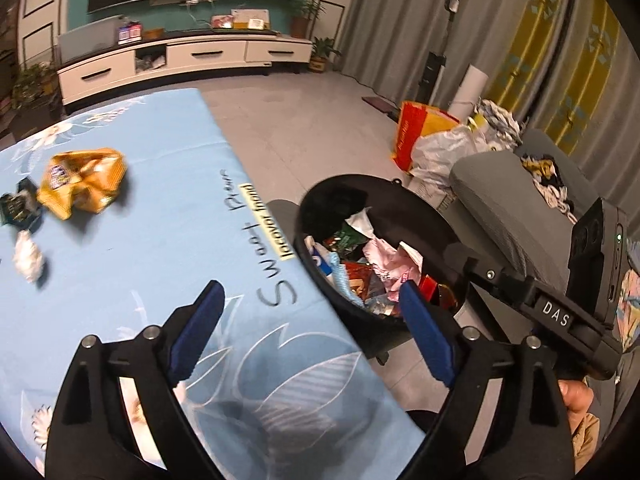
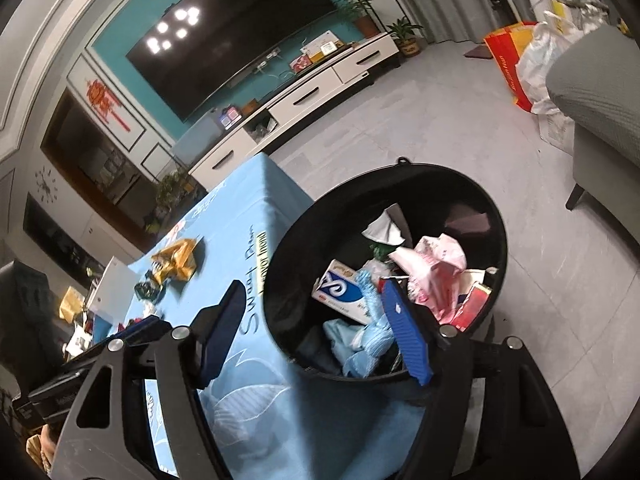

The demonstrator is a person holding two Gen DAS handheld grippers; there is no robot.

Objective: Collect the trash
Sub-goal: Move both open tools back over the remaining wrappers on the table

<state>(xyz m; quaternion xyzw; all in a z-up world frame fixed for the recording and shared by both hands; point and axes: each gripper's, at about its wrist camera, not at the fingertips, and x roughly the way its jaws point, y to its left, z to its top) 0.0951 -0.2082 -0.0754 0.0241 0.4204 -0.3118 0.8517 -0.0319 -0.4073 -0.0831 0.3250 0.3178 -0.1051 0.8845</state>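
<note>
- Here, the bench (image 1: 168, 208) is the largest thing, draped in a light blue floral cloth with "Sweet" handwritten along its edge.
- Just beside that edge stands a round black trash bin (image 2: 452, 184), filled with crumpled pink paper (image 2: 436, 264), a white and blue carton (image 2: 340, 286), light blue cloth and wrappers.
- The left claw (image 1: 312, 320) stands wide open with nothing between its blue pads, one finger over the cloth and the other over the bin's rim.
- The right claw (image 2: 316, 328) is likewise open and empty, its right finger over the bin's contents.
- On the bench, well apart from the bin, lies a crumpled golden snack bag (image 1: 82, 186).
- Touching the bag is a dark green wrapper (image 1: 18, 208).
- Near it sits a small white paper ball (image 1: 28, 258).
</note>
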